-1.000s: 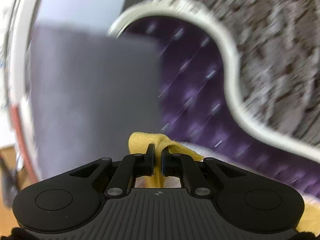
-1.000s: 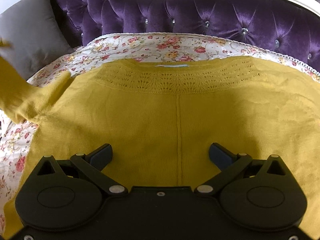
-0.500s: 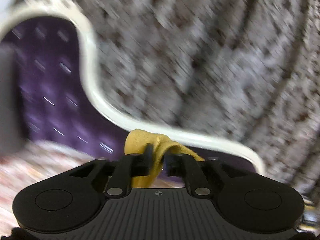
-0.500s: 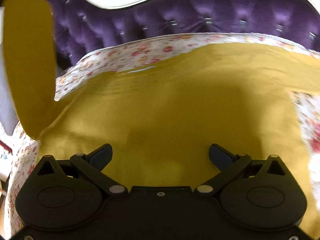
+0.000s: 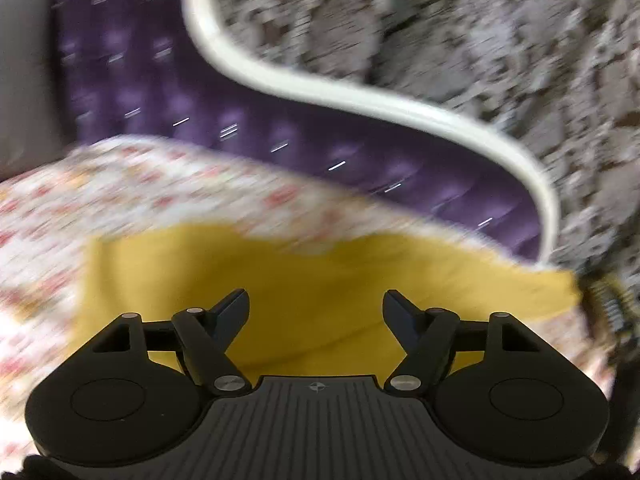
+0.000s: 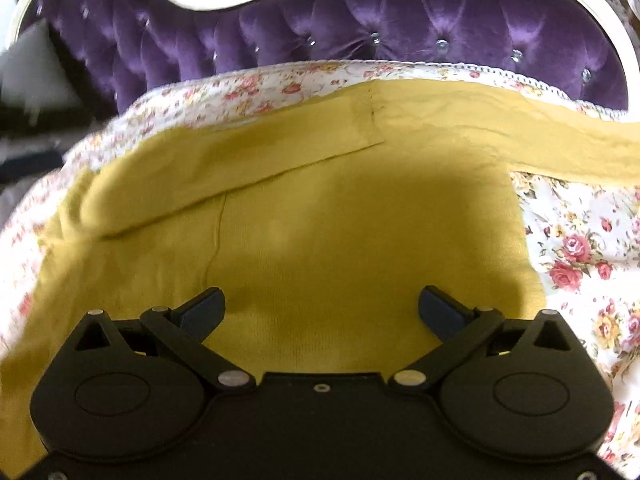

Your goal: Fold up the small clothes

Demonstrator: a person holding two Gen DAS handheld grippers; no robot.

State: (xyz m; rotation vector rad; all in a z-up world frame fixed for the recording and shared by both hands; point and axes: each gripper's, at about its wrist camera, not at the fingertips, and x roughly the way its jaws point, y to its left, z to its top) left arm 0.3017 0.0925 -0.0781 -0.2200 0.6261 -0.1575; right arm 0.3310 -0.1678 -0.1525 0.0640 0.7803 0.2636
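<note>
While my left claw spreads its jaws with nothing between them, the yellow sweater lies flat just beyond its fingertips. My right claw hangs released over the sweater's body, pinching nothing; one sleeve is folded across the top, the other trails right. Underneath is a floral sheet, backed by a purple tufted headboard with a white frame. A grey pillow sits left.
</note>
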